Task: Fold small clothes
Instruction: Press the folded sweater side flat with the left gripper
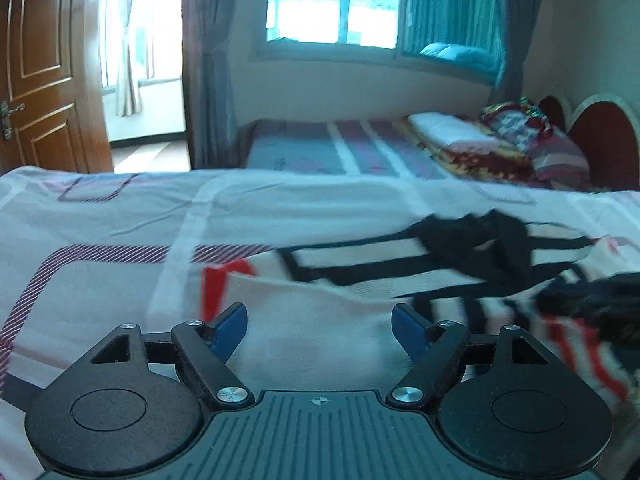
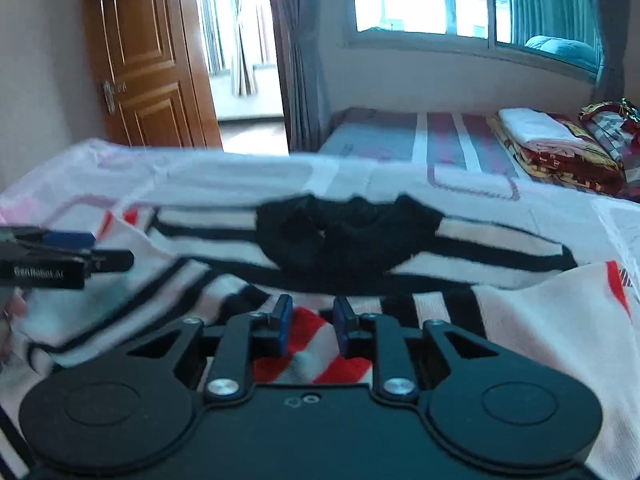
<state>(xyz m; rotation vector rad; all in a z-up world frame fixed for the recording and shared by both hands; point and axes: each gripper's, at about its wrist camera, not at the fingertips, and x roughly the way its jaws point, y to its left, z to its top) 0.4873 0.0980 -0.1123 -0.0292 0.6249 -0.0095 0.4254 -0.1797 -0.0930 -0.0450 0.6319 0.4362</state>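
Observation:
A small white sweater [image 2: 520, 320] with black and red stripes and a black collar [image 2: 344, 232] lies spread on the bed. It also shows in the left wrist view [image 1: 340, 300]. My left gripper [image 1: 320, 324] is open and empty, just above the sweater's left part; it also shows from the side at the left edge of the right wrist view [image 2: 100, 250]. My right gripper [image 2: 312, 320] hangs over the red-striped part below the collar, jaws a small gap apart with no cloth between them.
The bed sheet [image 1: 100, 220] is white with pink striped outlines. A second bed [image 2: 400, 136] behind holds folded blankets [image 2: 560, 148]. A wooden door [image 2: 140, 60] stands open at the back left, with windows and curtains beyond.

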